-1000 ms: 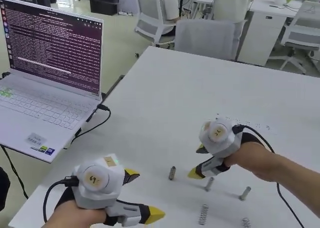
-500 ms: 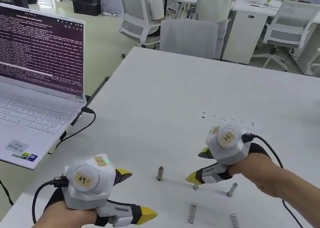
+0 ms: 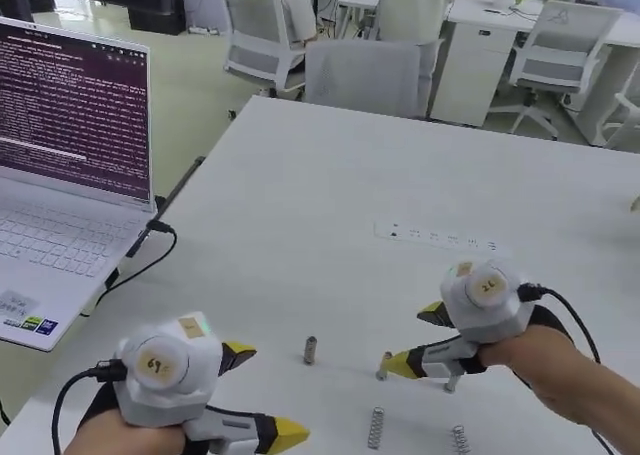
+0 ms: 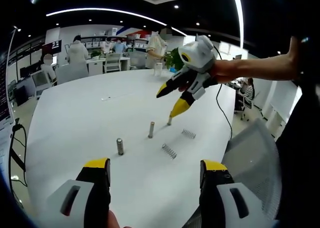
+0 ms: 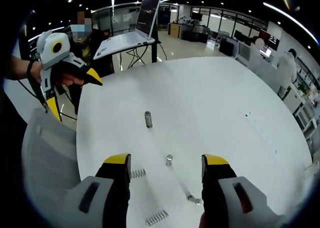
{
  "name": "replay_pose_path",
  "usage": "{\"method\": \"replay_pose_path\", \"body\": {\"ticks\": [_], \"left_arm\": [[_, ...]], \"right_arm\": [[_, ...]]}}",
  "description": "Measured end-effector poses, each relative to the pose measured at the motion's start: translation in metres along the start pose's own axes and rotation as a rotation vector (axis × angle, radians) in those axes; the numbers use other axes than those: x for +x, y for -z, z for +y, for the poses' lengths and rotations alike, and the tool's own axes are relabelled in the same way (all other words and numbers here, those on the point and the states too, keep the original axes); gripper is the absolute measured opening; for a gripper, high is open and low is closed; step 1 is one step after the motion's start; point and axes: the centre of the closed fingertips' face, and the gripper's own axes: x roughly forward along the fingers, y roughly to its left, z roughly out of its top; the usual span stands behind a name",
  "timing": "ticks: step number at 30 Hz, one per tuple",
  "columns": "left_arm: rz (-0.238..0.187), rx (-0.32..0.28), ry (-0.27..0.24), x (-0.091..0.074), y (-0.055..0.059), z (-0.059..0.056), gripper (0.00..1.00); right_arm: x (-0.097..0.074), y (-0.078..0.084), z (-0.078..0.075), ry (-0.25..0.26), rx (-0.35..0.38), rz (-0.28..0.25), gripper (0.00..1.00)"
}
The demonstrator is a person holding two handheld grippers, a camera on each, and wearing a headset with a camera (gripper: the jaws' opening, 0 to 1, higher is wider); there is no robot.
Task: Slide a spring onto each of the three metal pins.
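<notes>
1. The three metal pins stand upright on the white table (image 3: 330,175), long axes vertical and tops up. They form a loose row: the left pin (image 3: 310,350), the middle pin (image 3: 383,366), and the right pin (image 3: 452,383), which is partly hidden behind my right gripper (image 3: 415,340).
2. Two springs lie flat on the tabletop on my side of that row, apart from every pin. The first spring (image 3: 376,427) has its long axis running away from me, roughly toward the middle pin. The second spring (image 3: 459,439) lies much the same way near the lower edge of the head view.
3. My right gripper hangs above the pins with its jaws apart and nothing between them, its yellow tips pointing left and down. In the head view its lower tip sits just beside the middle pin; I cannot tell whether they touch.
4. My left gripper (image 3: 265,395) is well to the left of the row. Its jaws are spread wide and empty, aimed right toward the pins.
5. Farther out, a power strip (image 3: 435,238) lies across the table, an open laptop (image 3: 60,175) sits at the left, and office chairs (image 3: 360,75) stand beyond the far edge.
</notes>
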Motion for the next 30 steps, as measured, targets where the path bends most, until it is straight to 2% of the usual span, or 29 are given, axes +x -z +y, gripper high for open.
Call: {"method": "replay_pose_path", "body": {"ticks": [10, 14, 19, 24, 30], "left_arm": [[0.003, 0.008, 0.014, 0.004, -0.001, -0.002, 0.69], [0.003, 0.009, 0.017, 0.005, -0.001, -0.002, 0.7], [0.003, 0.011, 0.022, 0.006, -0.002, -0.004, 0.69], [0.008, 0.013, 0.027, 0.006, -0.001, -0.004, 0.7], [0.011, 0.015, 0.028, 0.005, -0.001, -0.005, 0.7]], "right_arm": [[-0.024, 0.018, -0.004, 0.06, 0.085, -0.055, 0.59], [-0.031, 0.03, -0.003, 0.074, 0.116, -0.065, 0.61], [-0.044, 0.039, 0.0, 0.091, 0.166, -0.102, 0.63], [-0.051, 0.051, 0.002, 0.109, 0.182, -0.099, 0.65], [-0.063, 0.059, 0.004, 0.128, 0.222, -0.123, 0.67]]}}
